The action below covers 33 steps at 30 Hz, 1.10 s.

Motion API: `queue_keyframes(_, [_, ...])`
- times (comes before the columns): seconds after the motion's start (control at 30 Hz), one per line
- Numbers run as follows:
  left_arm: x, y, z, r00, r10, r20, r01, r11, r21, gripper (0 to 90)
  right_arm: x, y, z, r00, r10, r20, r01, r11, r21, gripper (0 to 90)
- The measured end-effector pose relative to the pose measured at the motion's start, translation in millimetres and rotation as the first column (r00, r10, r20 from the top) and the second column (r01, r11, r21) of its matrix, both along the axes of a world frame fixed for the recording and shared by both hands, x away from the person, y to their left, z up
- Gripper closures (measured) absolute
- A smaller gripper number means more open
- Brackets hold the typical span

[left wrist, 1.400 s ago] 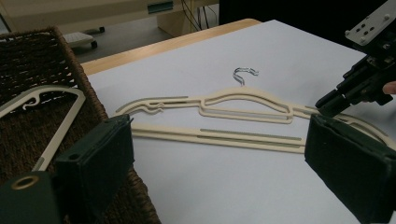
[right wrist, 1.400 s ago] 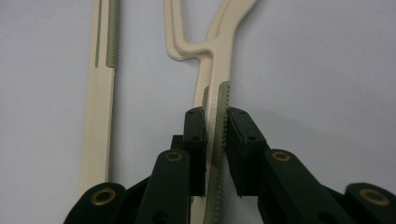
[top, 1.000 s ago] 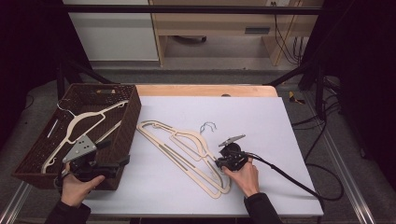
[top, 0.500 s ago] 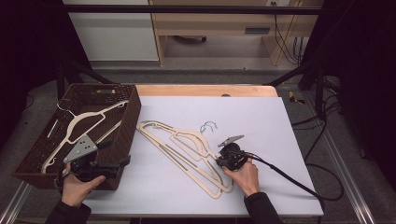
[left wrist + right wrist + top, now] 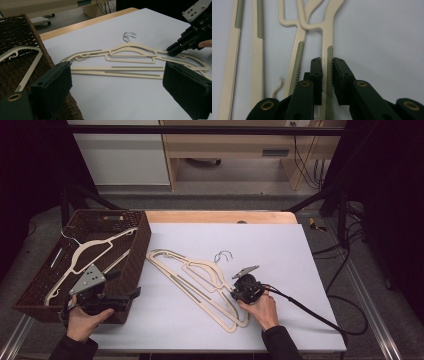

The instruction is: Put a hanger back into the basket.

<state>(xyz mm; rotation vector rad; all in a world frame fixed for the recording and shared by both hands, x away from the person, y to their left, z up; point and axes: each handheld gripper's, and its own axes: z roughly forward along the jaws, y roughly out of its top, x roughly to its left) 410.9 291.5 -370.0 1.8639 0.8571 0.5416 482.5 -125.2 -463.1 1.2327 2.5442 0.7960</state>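
Nothing had moved since the earlier frames: both hands and both hangers kept their places.

The top hanger [image 5: 202,272] lay flat on the white tabletop [image 5: 280,245], crossing a second hanger [image 5: 200,297] of the same cream colour, near the middle of the sheet. Their two metal hooks [image 5: 223,255] pointed toward the far edge. In the right gripper view, the right tool [image 5: 327,66] was closed on one arm of the top hanger [image 5: 327,37], with its black pads pressing the ribbed grey strip from both sides. In the high view this right tool [image 5: 239,292] sat at the near end of the hangers, and the person's right hand [image 5: 261,309] rested on the tabletop behind it.

The left tool [image 5: 131,296] was held low over the near corner of the wicker basket [image 5: 142,237], at the left edge of the tabletop, and its jaws stood wide apart with nothing between them. Its own view looked across the tabletop at the hangers and at the right tool [image 5: 173,52] farther off. A third hanger [image 5: 82,257] lay inside the basket, well apart from the other two.
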Motion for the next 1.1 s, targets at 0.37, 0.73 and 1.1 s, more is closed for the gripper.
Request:
queue_keyframes(0.37, [-0.9,-0.3,1.6,1.0,-0.002,0.004,0.002,1.0,0.003,8.6,-1.1,-12.3,16.9,0.9998,-0.014,0.012,0.013,0.9972,0.074,79.8])
queue_keyframes(0.73, [-1.4,-3.0,2.0,0.9999,-0.01,0.005,0.01,0.9999,0.011,8.8,-5.8,-26.4,35.8,0.9955,0.052,0.08,-0.064,0.9849,0.161,80.2])
queue_keyframes(1.1, [0.2,-20.4,14.8,0.9979,-0.06,0.022,0.059,0.9972,0.045,9.6,-16.0,-33.3,52.9,0.9816,0.15,0.118,-0.175,0.9546,0.241,86.1])
